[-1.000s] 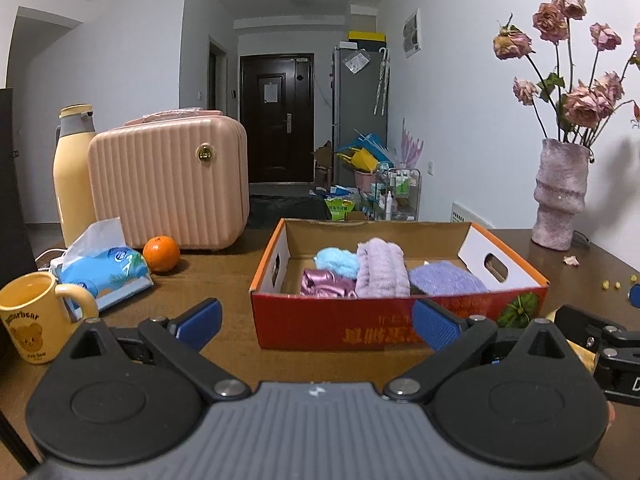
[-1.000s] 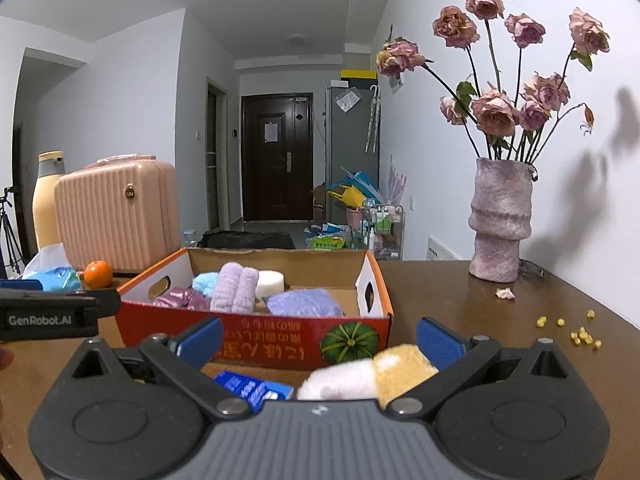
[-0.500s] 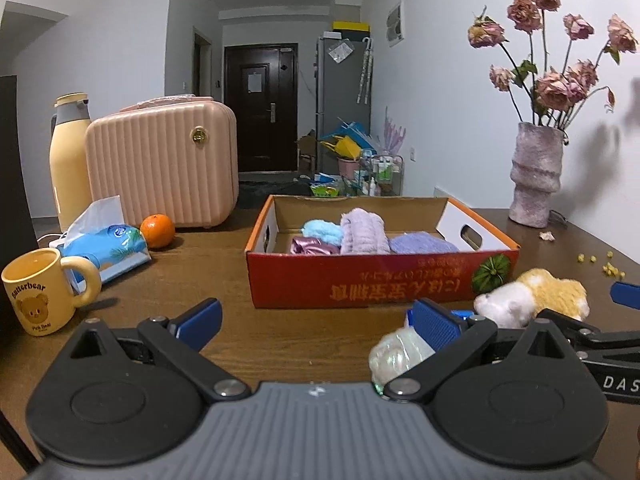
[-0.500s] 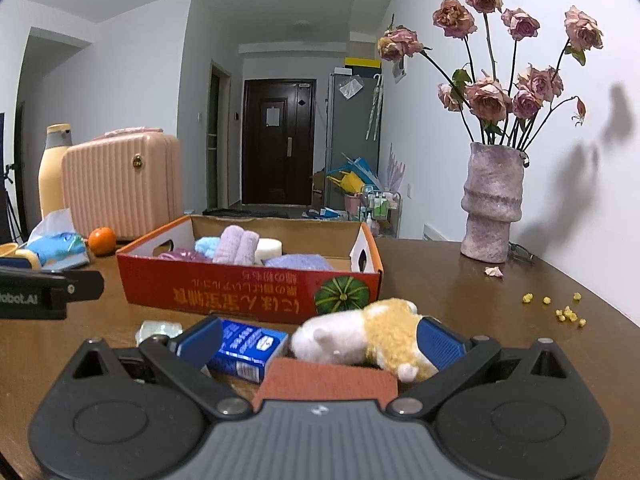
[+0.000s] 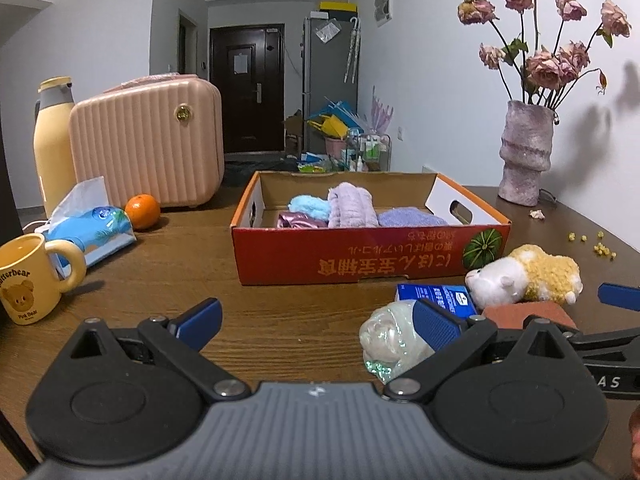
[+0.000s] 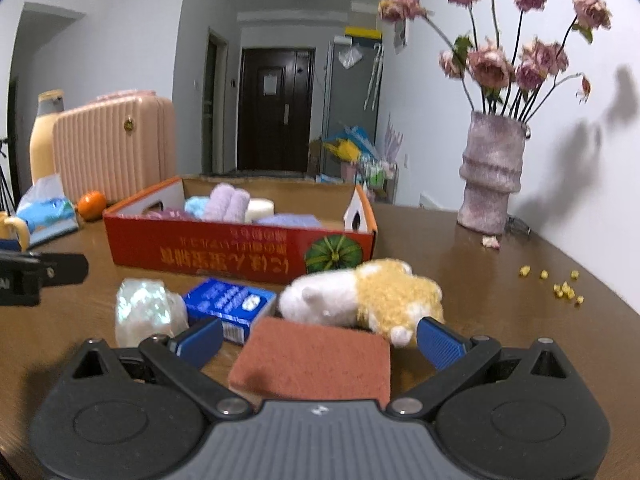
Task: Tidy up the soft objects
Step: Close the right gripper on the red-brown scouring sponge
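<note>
A red cardboard box (image 5: 360, 256) (image 6: 224, 252) on the wooden table holds rolled towels in lilac (image 5: 352, 208), light blue and purple. In front of it lie a white and yellow plush toy (image 5: 524, 276) (image 6: 368, 296), a blue packet (image 5: 436, 296) (image 6: 228, 304), a shiny pale bundle (image 5: 388, 336) (image 6: 144, 308) and a reddish-brown sponge (image 6: 316, 360). My left gripper (image 5: 316, 320) is open above bare table, left of the bundle. My right gripper (image 6: 316, 338) is open, with the sponge lying between its fingers, untouched.
On the left stand a pink case (image 5: 148, 144), a yellow flask (image 5: 52, 140), an orange (image 5: 142, 211), a tissue pack (image 5: 88, 228) and a yellow mug (image 5: 28, 276). A vase of dried roses (image 5: 524, 156) stands at the back right, with yellow crumbs (image 5: 600, 246) nearby.
Both grippers have pulled back from the box toward the table's near side. The bundle, packet, plush and sponge have come into fuller view, and the sponge now lies between the right fingers.
</note>
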{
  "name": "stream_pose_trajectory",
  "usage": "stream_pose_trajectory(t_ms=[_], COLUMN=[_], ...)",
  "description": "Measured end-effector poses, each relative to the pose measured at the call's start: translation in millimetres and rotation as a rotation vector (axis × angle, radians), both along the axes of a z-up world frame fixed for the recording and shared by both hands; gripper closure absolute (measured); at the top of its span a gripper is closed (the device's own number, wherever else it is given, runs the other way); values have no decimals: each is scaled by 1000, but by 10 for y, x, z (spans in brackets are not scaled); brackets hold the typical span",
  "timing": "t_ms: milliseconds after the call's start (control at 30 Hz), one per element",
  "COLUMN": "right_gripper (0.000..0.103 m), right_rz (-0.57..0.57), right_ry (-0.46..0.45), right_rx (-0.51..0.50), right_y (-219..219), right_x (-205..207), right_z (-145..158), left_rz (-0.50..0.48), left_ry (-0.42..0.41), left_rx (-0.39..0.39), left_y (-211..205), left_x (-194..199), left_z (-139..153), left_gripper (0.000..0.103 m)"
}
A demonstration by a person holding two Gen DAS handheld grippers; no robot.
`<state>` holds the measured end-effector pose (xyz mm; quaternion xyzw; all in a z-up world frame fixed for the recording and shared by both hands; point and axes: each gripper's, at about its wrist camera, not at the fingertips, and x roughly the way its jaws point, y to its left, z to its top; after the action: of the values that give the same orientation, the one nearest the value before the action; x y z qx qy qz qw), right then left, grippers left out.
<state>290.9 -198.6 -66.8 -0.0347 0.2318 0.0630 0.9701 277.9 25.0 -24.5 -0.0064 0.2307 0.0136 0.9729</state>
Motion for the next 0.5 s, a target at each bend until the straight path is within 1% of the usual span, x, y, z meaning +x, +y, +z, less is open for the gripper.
stream_pose_trajectory(t_ms=[100, 300, 500], right_gripper=[0, 0, 0], right_rz=[13, 10, 26], right_ry=[46, 94, 134], right_rx=[-7, -57, -19], right_y=[19, 76, 15], right_x=[64, 179, 276], right_z=[-58, -142, -185], left_rz=[-10, -20, -25], left_ry=[18, 51, 68], left_rx=[1, 12, 3], left_y=[7, 46, 144], left_x=[35, 103, 136], left_z=[-28, -92, -119], left_gripper=[0, 0, 0])
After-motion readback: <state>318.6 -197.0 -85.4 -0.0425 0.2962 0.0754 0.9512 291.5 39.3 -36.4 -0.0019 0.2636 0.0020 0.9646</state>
